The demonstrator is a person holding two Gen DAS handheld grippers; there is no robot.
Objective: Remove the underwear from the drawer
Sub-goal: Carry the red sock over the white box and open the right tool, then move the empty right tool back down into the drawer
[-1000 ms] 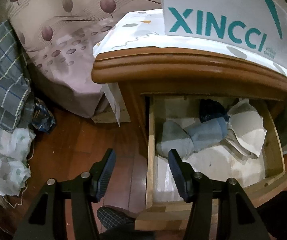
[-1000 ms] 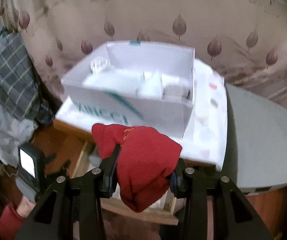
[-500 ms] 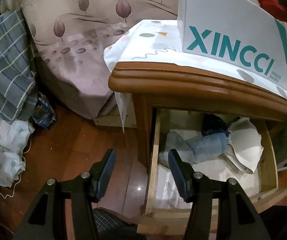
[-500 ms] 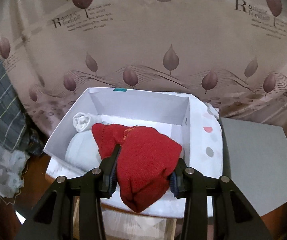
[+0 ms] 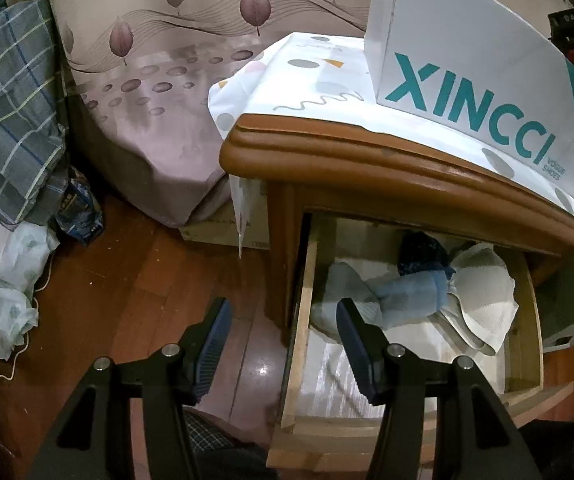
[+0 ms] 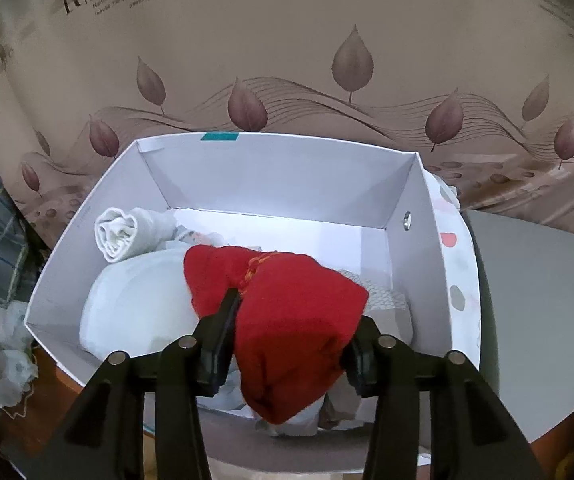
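Right wrist view shows the open white cardboard shoe box (image 6: 215, 168) standing on the brown wooden nightstand (image 5: 367, 160), and the right gripper (image 6: 293, 332) hangs over its inside with a bundle of red knitted underwear (image 6: 287, 320) between its fingers. Its jaws have just been opening; the red cloth still fills the gap and sags below the tips, and I cannot tell whether the pads still press on it. Already in the box lie a large white padded garment (image 6: 135, 312) and a rolled white cloth (image 6: 117, 236), so I judge that some pieces have been moved and this red one is at the point of being dropped in.

The left wrist view looks down on the pulled-out pale wooden drawer (image 5: 301, 320) under the nightstand top. More remains there: a white ribbed garment (image 5: 483, 300) at the right, a rolled light-blue piece (image 5: 411, 296) in the middle, a pale grey-blue piece (image 5: 347, 288) beside it, and a small dark navy bundle (image 5: 421, 254) at the back. The left gripper (image 5: 283, 332) hangs near the drawer's left wall, fingers moderately apart, holding nothing.

By my reckoning, roughly half the job is left.
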